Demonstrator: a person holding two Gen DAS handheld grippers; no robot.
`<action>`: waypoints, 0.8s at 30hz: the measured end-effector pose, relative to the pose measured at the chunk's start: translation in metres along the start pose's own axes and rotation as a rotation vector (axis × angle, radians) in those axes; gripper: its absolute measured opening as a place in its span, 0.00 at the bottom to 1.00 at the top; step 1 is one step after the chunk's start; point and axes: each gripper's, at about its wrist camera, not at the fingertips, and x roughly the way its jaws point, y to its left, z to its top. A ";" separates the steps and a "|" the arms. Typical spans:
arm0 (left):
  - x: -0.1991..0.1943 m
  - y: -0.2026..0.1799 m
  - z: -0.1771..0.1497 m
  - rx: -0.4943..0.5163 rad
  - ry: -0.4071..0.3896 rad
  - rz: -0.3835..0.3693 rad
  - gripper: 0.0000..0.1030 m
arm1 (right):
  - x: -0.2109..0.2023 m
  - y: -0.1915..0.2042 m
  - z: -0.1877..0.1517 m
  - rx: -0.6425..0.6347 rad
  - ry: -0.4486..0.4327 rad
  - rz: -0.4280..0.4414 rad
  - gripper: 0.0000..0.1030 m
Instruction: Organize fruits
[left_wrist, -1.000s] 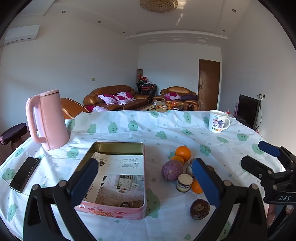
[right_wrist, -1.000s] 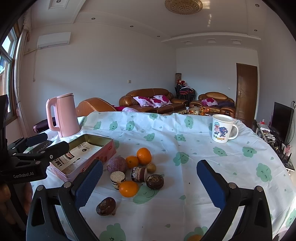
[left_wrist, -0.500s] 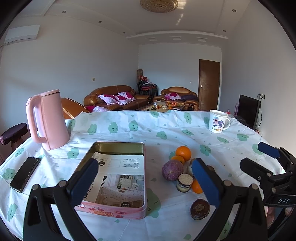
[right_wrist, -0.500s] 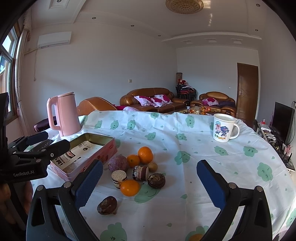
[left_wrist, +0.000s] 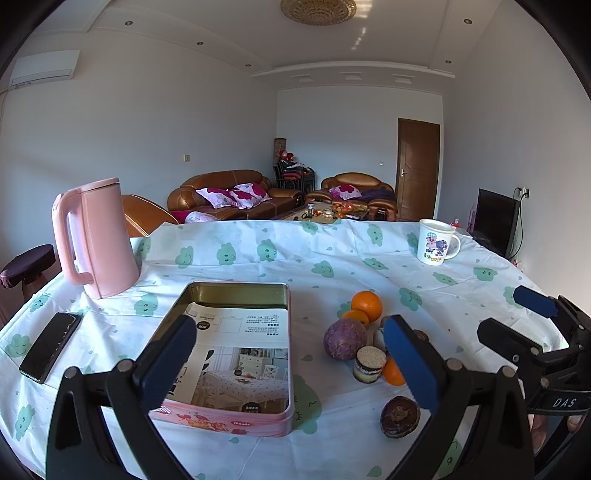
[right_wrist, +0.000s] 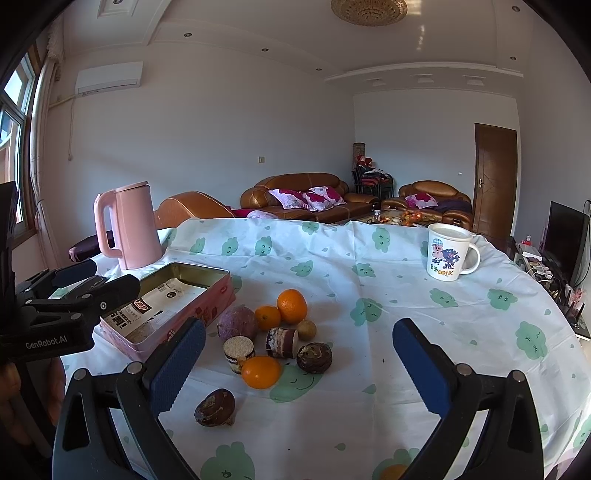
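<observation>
Altogether three oranges (right_wrist: 291, 305), one tin (left_wrist: 236, 413), both hand-held grippers (left_wrist: 288, 354) (right_wrist: 299, 365) wide open, empty.

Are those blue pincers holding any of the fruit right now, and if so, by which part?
Nothing is held. The left gripper and the right gripper both stand open with nothing between their fingers; the fruits lie untouched on the table.

Left wrist view low over tin (left_wrist: 236, 295), right wrist view beside it, both sharing fruit cluster (right_wrist: 275, 332).

Glossy metal tin (left_wrist: 236, 291), cloth tablecloth (left_wrist: 332, 258)
</observation>
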 end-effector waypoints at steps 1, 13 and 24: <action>0.000 0.000 0.000 -0.001 0.000 -0.001 1.00 | 0.000 -0.001 0.000 0.000 0.000 0.000 0.99; 0.000 0.000 0.000 -0.003 0.001 0.000 1.00 | 0.003 -0.011 -0.005 0.008 0.011 -0.011 0.99; 0.023 -0.034 -0.041 0.015 0.118 -0.138 1.00 | -0.019 -0.051 -0.051 0.002 0.038 -0.123 0.99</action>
